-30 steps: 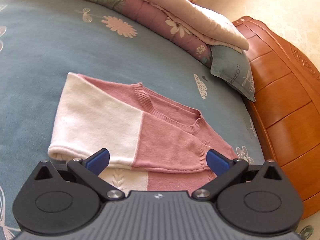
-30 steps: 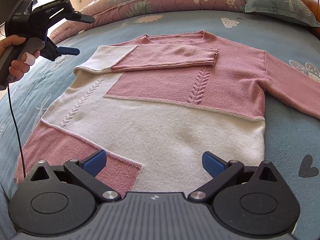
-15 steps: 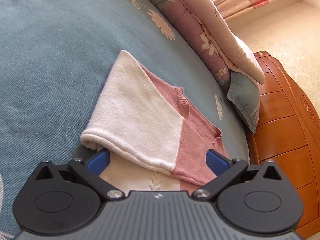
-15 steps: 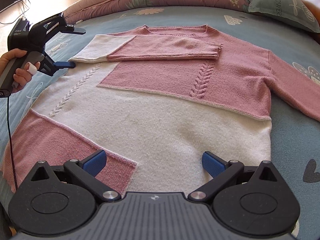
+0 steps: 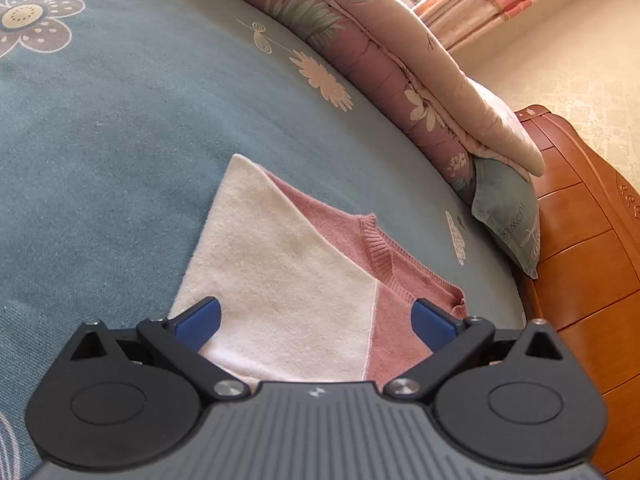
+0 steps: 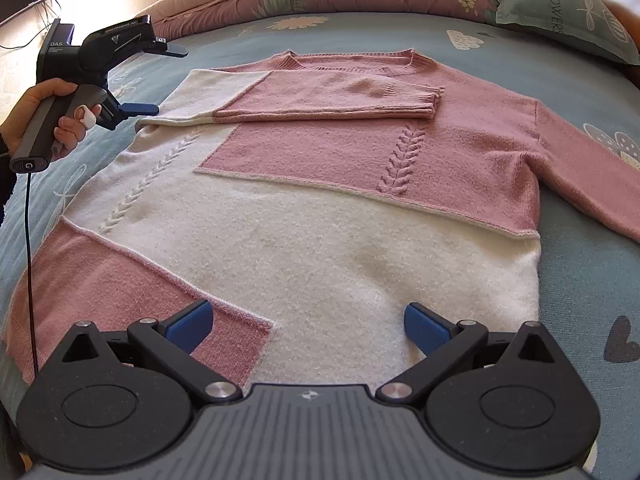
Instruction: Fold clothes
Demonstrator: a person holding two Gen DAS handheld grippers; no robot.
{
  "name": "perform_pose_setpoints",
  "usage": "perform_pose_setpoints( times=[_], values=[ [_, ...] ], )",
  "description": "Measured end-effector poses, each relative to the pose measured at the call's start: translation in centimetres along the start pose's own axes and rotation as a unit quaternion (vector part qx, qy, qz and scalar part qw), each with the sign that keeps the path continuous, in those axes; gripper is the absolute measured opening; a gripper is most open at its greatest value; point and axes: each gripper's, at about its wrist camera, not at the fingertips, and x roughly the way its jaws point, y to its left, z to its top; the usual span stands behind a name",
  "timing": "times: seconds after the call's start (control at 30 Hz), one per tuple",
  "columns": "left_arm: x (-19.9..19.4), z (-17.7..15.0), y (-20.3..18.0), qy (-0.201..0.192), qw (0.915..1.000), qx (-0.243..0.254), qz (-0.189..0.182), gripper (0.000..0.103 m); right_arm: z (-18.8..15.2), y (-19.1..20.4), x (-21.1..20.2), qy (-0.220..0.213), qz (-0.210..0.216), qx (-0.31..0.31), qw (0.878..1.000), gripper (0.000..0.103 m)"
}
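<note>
- Left hand-held gripper (image 6: 160,80) spread wide, its lower finger beside the folded sleeve (image 6: 320,98).
- Right hand-held gripper (image 6: 308,326) spread, sweater (image 6: 320,240) hem in front of it on the bed (image 6: 580,300).

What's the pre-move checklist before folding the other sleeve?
1. Left sleeve folded across the chest: ok.
2. Right sleeve lies out to the side, not yet folded: not ok.
3. Left gripper open, beside the sleeve's fold, gripping nothing: ok.
4. Right gripper open over the hem, holding nothing: ok.
5. Sweater body flat on the bed: ok.
6. Right cuff position: out of frame, cannot tell.
</note>
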Motion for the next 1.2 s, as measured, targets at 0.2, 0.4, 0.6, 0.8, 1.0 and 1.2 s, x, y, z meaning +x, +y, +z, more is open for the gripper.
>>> perform_pose_setpoints(
  times=[0.2,0.4,0.6,0.8,1.0,1.2],
  values=[
    [3.9,2.9,-1.4,-0.003,0.9987,0.018,0.047,0.101,0.0,0.1,0.3,0.002,-0.003,-0.004,1.0,0.103],
    [4.7,2.4,-2.6,0.016,0.9959,0.039,0.08,0.101,0.0,-0.5,0.7,-0.005,0.002,0.008,1.0,0.103],
    [-1.7,0.8,-8.7,0.031,0.9923,0.106,0.056,0.101,-0.4,0.5,1.0,-0.004,-0.019,-0.021,1.0,0.103],
    [-8.9,-3.6,-14.8,0.068,0.9791,0.19,0.024,0.102,-0.6,1.0,1.1,-0.005,-0.032,-0.033,0.999,0.103],
    [-8.9,-8.4,-14.1,0.103,0.9665,0.232,0.04,0.102,-0.8,1.4,1.3,-0.01,-0.045,-0.039,0.998,0.103],
    [-4.6,-13.6,-7.0,0.107,0.9639,0.23,0.08,0.102,-0.8,1.8,1.5,-0.013,-0.058,-0.042,0.997,0.103]
  ],
)
